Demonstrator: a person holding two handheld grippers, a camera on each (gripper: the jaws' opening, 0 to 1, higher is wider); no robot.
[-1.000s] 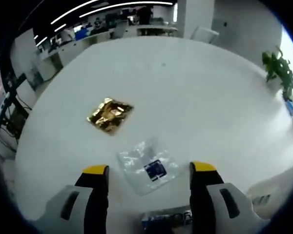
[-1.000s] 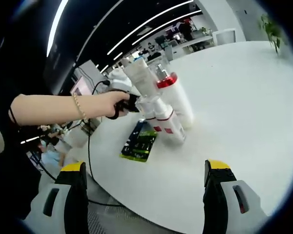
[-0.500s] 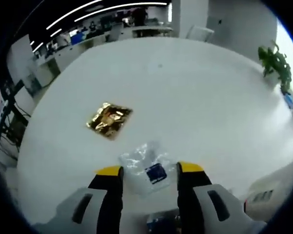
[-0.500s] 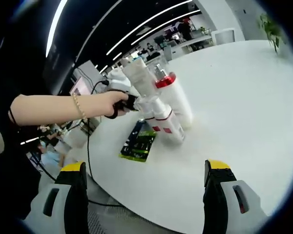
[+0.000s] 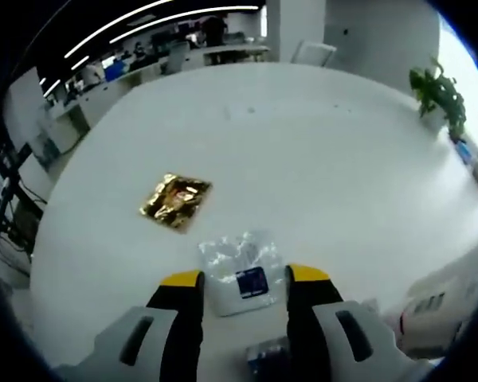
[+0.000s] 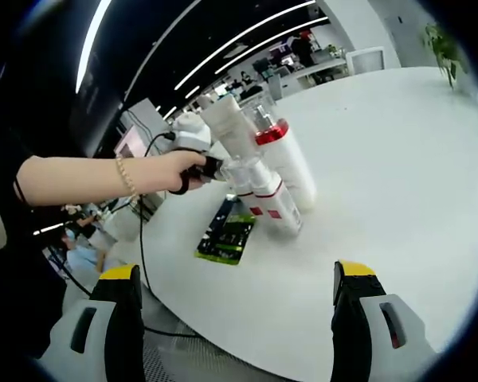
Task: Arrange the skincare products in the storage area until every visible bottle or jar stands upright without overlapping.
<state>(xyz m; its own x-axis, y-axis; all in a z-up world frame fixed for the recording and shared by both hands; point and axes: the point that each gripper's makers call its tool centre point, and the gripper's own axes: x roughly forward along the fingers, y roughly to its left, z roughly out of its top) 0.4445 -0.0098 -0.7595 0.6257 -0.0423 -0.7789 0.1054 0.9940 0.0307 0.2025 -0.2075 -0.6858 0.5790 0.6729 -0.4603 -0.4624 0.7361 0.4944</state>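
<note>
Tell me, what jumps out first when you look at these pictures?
A shiny crumpled gold foil packet gleams alone on the white round table. Nearer, the left gripper straddles a clear plastic sachet with a blue label. In the right gripper view, a cluster of white bottles with red bands stands beside a person's hand.

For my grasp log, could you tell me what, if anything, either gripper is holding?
Neither holds anything. The left gripper has its jaws either side of the clear sachet, not clamped; the right gripper is open over bare table.
</note>
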